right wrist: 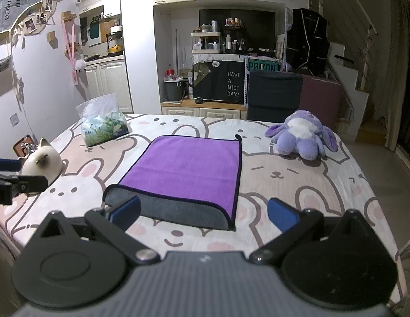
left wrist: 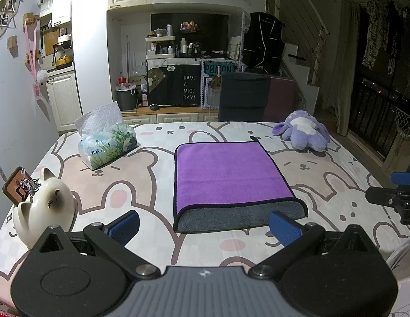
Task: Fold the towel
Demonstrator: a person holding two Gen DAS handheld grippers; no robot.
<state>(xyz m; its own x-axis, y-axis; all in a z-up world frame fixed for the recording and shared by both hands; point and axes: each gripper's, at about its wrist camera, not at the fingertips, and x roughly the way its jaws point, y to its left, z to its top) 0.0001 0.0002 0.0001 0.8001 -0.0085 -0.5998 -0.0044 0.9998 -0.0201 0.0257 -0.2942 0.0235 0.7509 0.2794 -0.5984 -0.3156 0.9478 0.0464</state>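
Note:
A purple towel with a grey underside and black edging lies folded flat on the cartoon-print table; its grey fold faces me. It also shows in the right wrist view. My left gripper is open and empty, just short of the towel's near edge. My right gripper is open and empty, its left pad over the towel's near grey corner. The right gripper also shows at the right edge of the left wrist view, and the left gripper at the left edge of the right wrist view.
A tissue pack lies at the back left. A white cat-shaped ceramic stands at the near left. A purple plush toy lies at the back right. A dark chair stands behind the table.

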